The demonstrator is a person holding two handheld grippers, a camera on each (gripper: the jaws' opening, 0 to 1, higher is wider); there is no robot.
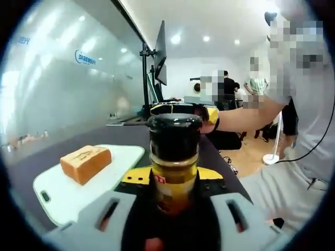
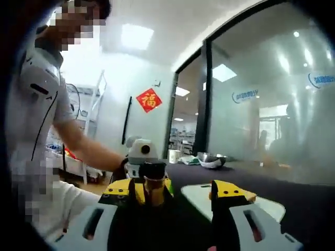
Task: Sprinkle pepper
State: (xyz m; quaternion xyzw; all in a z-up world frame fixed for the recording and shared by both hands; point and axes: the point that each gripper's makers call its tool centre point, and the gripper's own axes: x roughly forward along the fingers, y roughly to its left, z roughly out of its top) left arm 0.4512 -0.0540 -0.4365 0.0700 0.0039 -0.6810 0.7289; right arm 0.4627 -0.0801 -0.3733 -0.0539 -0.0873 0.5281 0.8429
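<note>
So the dark table (image 1: 78,138) is seen stretching back toward a big frosted glass wall (image 1: 57,78), and the same glass wall is seen on the right in the right gripper view. A white cutting board (image 1: 78,183) is laid flat on the table, left of centre in the left gripper view, and a block of toasted bread (image 1: 85,163) is set on it near the far end. In the right gripper view a strip of the board is caught between the jaws. A metal bowl (image 2: 212,160) is parked further back on the table.

The person (image 1: 309,120) is seen at the right of the left gripper view, arm reaching in, and at the left of the right one.

The pepper bottle (image 1: 174,157), black cap with a yellow label, is held upright and pinched between the jaws of the left gripper (image 1: 172,209), above the table just right of the board. In the right gripper view the bottle is spotted left of centre with the left gripper clamped round it.

The right gripper (image 2: 178,198) is held with its yellow-tipped jaws spread apart, nothing pinched in them; it's kept close to the bottle, but whether it's touching can't be told.
</note>
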